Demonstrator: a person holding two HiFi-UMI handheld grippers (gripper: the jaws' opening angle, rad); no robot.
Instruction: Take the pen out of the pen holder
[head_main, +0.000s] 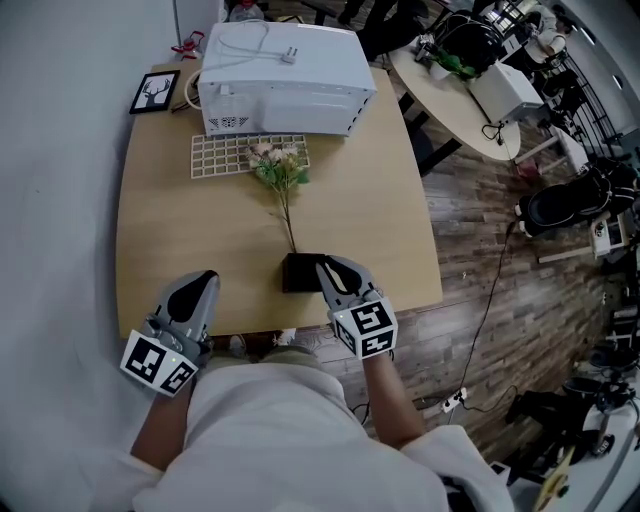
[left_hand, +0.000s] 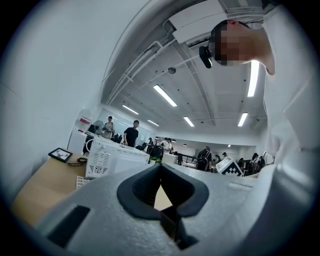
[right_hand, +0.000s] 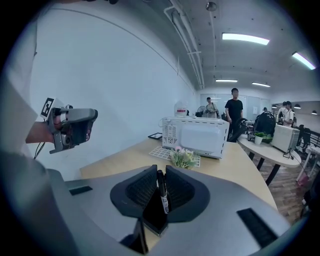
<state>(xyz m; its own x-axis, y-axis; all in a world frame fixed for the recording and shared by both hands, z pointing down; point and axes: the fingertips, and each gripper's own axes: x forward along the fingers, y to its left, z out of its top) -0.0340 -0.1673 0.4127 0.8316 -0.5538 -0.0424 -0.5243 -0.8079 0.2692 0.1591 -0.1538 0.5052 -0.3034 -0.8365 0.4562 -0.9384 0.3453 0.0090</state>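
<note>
My right claw (right_hand: 160, 175) is closed narrow on the pen (right_hand: 162, 192), a black marker with a pale label. It stands upright between my ribbed pads, at the lower centre of the right gripper view. Straight below it is the pen holder (right_hand: 154, 216), a black square box with an open top. The pen's lower end reaches down to that opening, and I cannot tell whether it has cleared the rim. The inside of the holder is dark, and I can make out nothing else in it.

In the head view the holder sits at the near edge of the wooden table (head_main: 170, 230), just below the frame's centre, with my right claw over it. My left claw (left_hand: 160, 166) has its tips together on nothing. It sits at the lower left of the head view, off the table's near edge and well apart from the holder.

A spray of artificial flowers (head_main: 278, 165) lies up the middle of the table, its stem pointing at the holder's far side. Its blooms overlap a white grid tray (head_main: 215, 155). Behind that stands a white microwave oven (head_main: 285, 75), with a small picture frame (head_main: 154, 91) at the upper left.
</note>
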